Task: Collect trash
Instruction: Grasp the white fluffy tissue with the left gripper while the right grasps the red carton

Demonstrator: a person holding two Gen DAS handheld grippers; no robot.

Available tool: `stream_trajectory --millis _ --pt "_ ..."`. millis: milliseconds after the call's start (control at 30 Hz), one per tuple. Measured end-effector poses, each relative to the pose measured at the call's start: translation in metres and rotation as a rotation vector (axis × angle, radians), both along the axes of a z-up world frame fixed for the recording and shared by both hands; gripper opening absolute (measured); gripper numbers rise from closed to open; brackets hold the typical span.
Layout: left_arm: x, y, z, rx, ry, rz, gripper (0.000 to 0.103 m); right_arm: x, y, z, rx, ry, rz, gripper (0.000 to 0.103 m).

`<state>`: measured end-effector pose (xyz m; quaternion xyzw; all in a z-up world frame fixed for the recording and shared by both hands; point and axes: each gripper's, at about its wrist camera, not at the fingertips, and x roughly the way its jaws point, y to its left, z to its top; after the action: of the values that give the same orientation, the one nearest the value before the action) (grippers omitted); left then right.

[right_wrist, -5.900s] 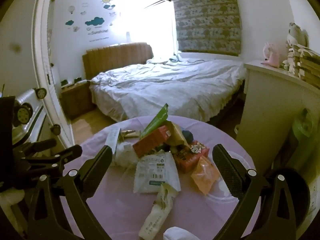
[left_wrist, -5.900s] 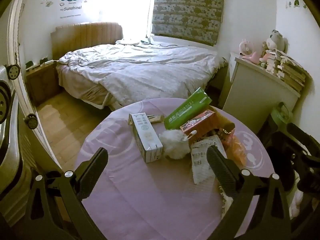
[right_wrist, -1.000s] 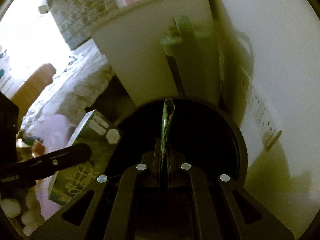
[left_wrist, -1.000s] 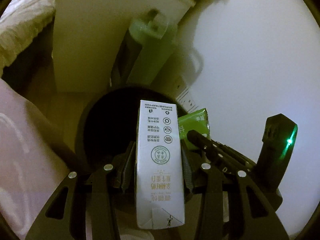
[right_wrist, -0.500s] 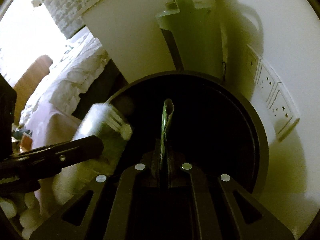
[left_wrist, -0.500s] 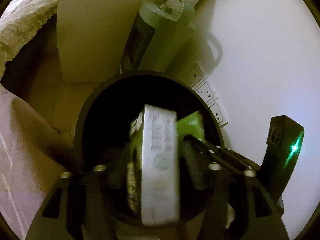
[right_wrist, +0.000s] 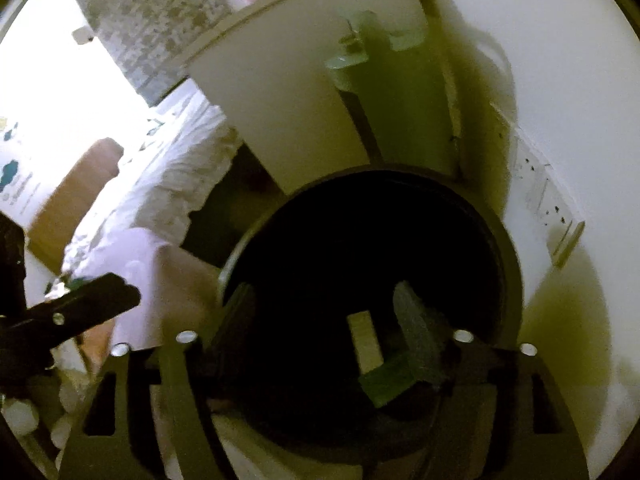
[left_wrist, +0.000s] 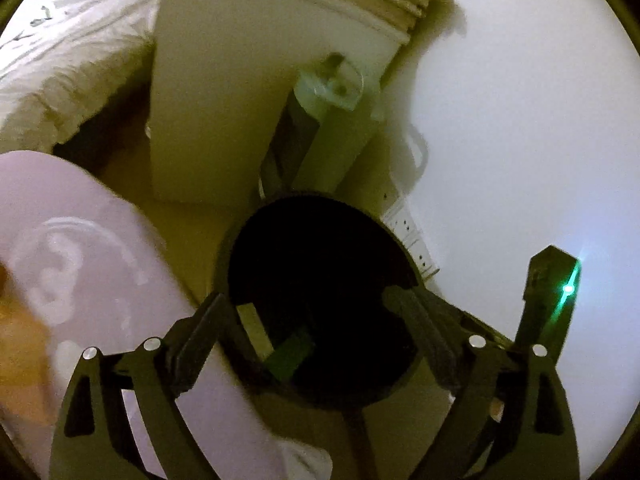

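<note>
The black bin (left_wrist: 320, 236) fills the frame's lower centre, beside the lilac-covered desk (left_wrist: 80, 240) at left. Inside lie a white carton (left_wrist: 252, 326) and a green packet (left_wrist: 290, 354). Above it, the left gripper (left_wrist: 308, 320) and right gripper (right_wrist: 324, 312) are opening, fingers spread, gripping nothing.

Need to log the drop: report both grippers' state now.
Left gripper: jaws opening, empty, over the black bin.
Right gripper: jaws opening, nothing between them.

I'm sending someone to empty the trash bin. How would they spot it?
Find the white cabinet against the wall. A tall pale green appliance stands beside it, and the bin sits on the floor right in front: round, black, open-topped, with cartons inside.
</note>
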<state>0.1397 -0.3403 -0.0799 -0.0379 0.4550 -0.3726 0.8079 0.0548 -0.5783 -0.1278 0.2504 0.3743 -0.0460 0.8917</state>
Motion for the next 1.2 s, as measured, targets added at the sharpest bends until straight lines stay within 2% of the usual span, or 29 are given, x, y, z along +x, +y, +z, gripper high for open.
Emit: stream_trajectory --millis 167,300,433,533,633,733,833,1000,1200 --pt "-0.016 0.064 0.030 -0.035 -0.074 0.110 0.093 0.007 0.048 0.022 0.013 -0.035 0.119 0.076" --pt "-0.026 0.123 0.052 -0.028 -0.155 0.213 0.093 0.015 0.094 0.036 0.030 -0.051 0.243 0.076" --pt "-0.036 0.200 0.070 0.022 -0.250 0.364 0.094 0.017 0.151 0.048 0.059 -0.045 0.390 0.080" --pt "-0.039 0.251 0.069 0.067 -0.275 0.473 0.095 0.016 0.201 0.057 0.054 -0.031 0.512 0.080" --pt "-0.037 0.297 0.054 0.102 -0.245 0.564 0.097 0.017 0.240 0.060 0.051 -0.022 0.595 0.080" --pt "-0.028 0.325 0.030 0.119 -0.175 0.605 0.097 0.023 0.279 0.063 0.082 -0.006 0.659 0.080" --pt "-0.023 0.343 0.012 0.106 -0.144 0.616 0.097 0.041 0.308 0.072 0.153 -0.005 0.693 0.080" --pt "-0.006 0.356 -0.006 0.078 -0.119 0.600 0.097 0.090 0.342 0.084 0.238 0.016 0.641 0.080" --pt "-0.001 0.363 -0.020 0.034 -0.093 0.578 0.097 0.144 0.373 0.069 0.329 0.125 0.586 0.080"
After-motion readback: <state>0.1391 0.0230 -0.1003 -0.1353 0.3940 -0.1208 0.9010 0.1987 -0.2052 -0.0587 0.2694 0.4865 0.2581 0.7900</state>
